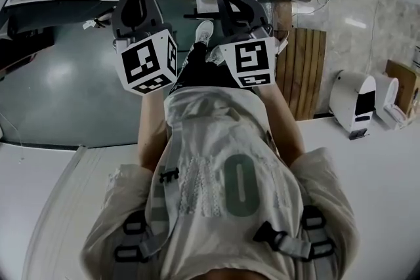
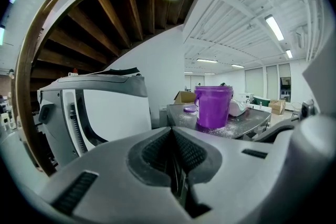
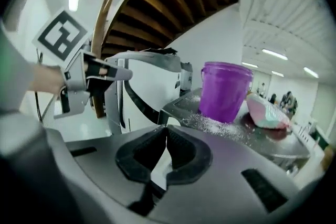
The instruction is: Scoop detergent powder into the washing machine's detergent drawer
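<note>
Forearms (image 1: 149, 131) stretch forward side by side; left gripper (image 2: 171, 134) and right gripper (image 3: 166, 131), both closed empty, face purple plastic bucket (image 2: 213, 106).

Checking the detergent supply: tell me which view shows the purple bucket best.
The right gripper view: the purple bucket stands large and unobstructed, powder scattered at its base. The left gripper view shows the purple bucket smaller and farther off. The head view does not show it.

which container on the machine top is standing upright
The purple bucket: it stands upright, while the pastel bag beside it lies flat on its side.
</note>
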Available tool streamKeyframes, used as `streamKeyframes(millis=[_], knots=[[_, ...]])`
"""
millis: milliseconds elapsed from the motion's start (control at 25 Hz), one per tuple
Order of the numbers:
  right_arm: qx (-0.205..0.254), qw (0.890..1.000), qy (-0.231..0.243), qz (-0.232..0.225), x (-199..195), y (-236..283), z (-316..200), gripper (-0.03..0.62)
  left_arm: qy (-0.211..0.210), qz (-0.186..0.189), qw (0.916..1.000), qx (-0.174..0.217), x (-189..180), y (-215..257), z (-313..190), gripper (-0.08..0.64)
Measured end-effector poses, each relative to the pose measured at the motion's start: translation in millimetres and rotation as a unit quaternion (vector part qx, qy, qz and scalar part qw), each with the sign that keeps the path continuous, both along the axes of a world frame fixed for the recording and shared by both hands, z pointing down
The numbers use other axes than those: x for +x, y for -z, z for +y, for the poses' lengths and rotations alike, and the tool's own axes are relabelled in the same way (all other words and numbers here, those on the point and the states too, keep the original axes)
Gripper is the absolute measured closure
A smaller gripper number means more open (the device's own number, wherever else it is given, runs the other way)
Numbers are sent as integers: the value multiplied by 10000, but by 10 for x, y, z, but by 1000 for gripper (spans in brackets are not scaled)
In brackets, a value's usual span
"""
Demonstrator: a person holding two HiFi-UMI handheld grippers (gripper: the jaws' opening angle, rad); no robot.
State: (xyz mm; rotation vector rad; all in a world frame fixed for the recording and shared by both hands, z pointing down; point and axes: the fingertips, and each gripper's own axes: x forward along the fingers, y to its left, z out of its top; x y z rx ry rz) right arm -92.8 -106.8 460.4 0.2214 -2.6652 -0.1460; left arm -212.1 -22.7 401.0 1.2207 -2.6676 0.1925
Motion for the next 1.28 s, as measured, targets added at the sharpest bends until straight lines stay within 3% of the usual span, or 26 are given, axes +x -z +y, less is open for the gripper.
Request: streamKeyframes(millis=[120,320,400,560,680,800,1280], knots=[[967,9938,364,415,-17,-71,68,581,26,53,10000,-29,-5,-56,14,540],[2286,9628,923,1111,1,-204,161,582,61,70,10000,-28,-2,-68,35,540],[2790,9441,1174,1306,16,-246,173,582,79,80,9999,-30,-1,-72,44,540],[3893,8896,1738,1640,43,-362,175,582,104,111,9999,-35,-13,-111,73,540],[4251,8661,1994,1718,57,-418,157,581,121,132,9998,-43,-29,-143,90,540],[4385,8566,2102,1724,74,-428,144,581,130,164,9998,-58,-24,-171,103,540],[4387,8499,2351,1730,44,-446,237,581,131,170,9998,-31,-71,-172,95,540]])
